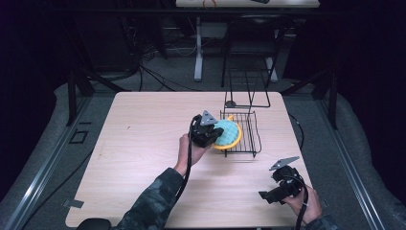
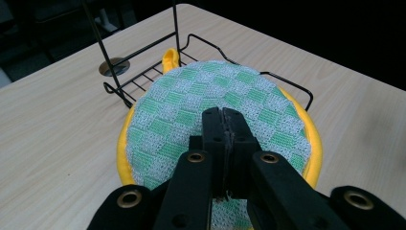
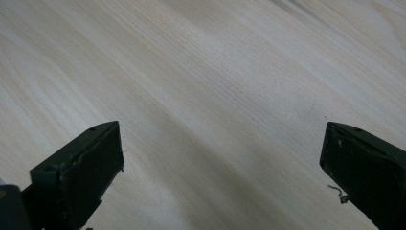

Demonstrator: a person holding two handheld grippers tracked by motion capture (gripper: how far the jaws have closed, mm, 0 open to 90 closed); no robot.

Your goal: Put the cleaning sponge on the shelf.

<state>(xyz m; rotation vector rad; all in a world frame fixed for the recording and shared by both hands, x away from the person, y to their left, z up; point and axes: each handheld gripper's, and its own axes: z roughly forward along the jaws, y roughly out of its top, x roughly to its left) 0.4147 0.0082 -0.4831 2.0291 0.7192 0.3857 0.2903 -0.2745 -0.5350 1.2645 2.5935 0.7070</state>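
The table (image 1: 143,143) carries a black wire rack (image 1: 249,139) right of centre. Your left claw (image 2: 224,117) is pinching the edge of a round green-checked pad with a yellow rim (image 2: 191,105), tilted against the rack's near side. Your right claw (image 3: 220,167) stands spread above bare wood, well apart from the rack.

Left half of the tabletop (image 1: 143,143) is lying bare, giving my left tongs (image 2: 223,120) open passage there. The wire rack (image 1: 249,139) is blocking the right-centre; its tall wire frame (image 1: 246,88) is rising just behind. The round pad (image 2: 215,110) clamped in my left tongs is leaning over the rack's near rim. My right tongs (image 3: 220,158) are hovering, jaws wide, over bare wood near the front right corner.
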